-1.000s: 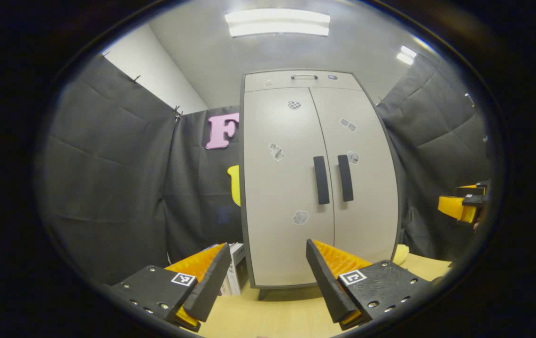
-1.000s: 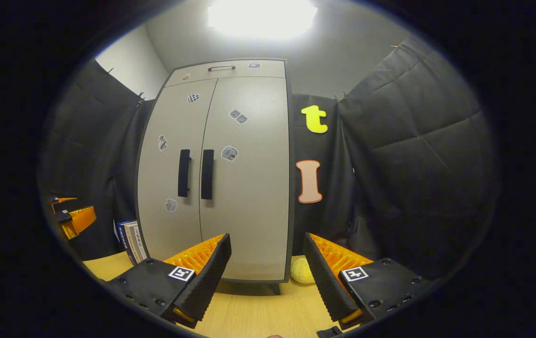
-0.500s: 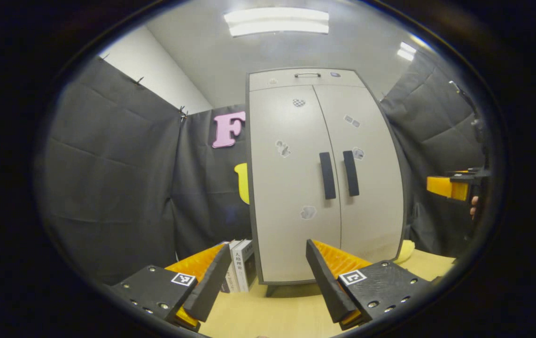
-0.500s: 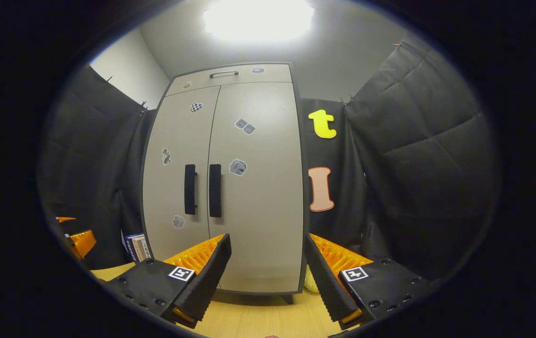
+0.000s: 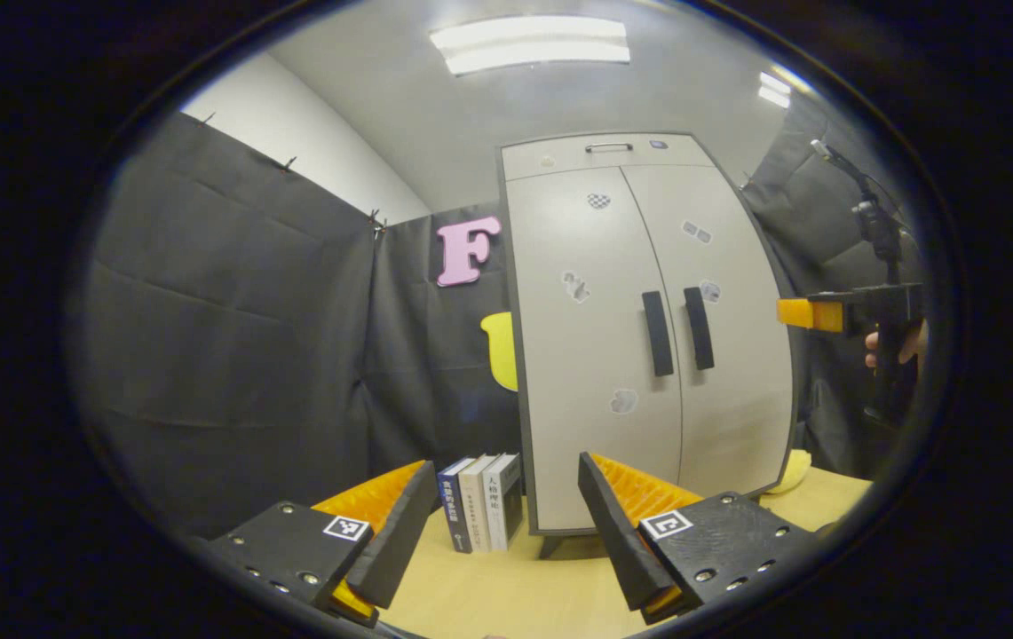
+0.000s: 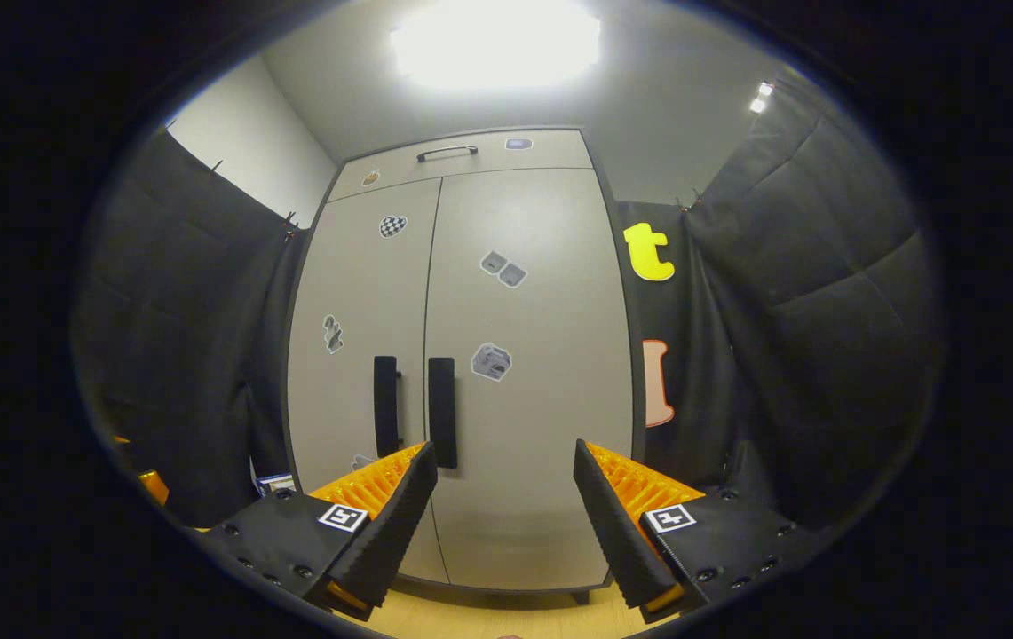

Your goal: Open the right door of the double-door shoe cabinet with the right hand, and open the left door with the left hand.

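- Shoe cabinet, tall, pale grey, double-doored [image 6: 462,373]: it stands on the light wooden tabletop [image 5: 506,595], both doors closed, so you cannot see its contents.
- Right gripper [image 6: 506,524]: you have brought it closer over the last second; the cabinet looms larger. Jaws wide apart, holding nothing, near the black bar handle of the right door [image 6: 441,410].
- Left gripper [image 5: 506,524]: it has swung left, well apart from the left door's black handle [image 5: 657,333]; jaws wide, empty.
- Upright books [image 5: 481,501]: just beside the cabinet's left flank.
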The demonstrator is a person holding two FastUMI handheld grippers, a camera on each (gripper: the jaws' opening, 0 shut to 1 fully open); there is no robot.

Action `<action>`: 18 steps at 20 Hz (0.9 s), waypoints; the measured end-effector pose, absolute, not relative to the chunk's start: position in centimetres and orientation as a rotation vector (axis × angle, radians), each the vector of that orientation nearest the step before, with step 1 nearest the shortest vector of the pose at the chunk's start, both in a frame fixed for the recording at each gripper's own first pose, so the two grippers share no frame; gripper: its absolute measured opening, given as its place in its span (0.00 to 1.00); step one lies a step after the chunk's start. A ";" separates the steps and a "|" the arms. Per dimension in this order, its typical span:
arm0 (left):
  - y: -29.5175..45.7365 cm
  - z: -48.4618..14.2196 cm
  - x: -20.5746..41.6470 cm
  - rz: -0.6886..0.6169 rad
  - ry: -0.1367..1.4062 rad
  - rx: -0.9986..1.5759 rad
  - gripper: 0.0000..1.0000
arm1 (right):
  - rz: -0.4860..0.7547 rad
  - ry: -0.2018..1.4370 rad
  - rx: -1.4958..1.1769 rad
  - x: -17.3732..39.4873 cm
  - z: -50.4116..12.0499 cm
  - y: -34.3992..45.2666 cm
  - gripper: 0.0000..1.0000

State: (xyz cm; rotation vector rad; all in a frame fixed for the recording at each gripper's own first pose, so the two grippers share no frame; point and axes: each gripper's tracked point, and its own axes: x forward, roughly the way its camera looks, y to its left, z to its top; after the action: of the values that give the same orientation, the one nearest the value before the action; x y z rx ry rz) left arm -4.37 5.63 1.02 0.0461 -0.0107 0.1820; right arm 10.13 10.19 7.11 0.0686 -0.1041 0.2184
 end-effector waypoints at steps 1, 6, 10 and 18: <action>6.1 0.9 -4.6 0.196 -0.009 0.050 0.95 | 0.223 -0.109 0.069 10.7 7.5 10.6 0.97; 8.3 1.0 -6.2 0.264 0.003 0.068 0.94 | 0.250 -0.096 0.091 13.8 7.7 13.0 0.96; 9.9 0.9 -7.4 0.313 0.009 0.083 0.94 | 0.271 -0.073 0.090 16.2 7.6 15.2 0.97; 11.2 0.9 -8.6 0.363 0.020 0.098 0.94 | 0.277 0.025 0.070 20.9 5.6 18.5 0.97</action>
State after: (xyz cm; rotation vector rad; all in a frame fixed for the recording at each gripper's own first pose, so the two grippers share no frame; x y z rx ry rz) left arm -8.57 11.24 0.90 0.0979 0.0197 0.3627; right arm 20.86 18.46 5.64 0.0704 0.0254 0.2769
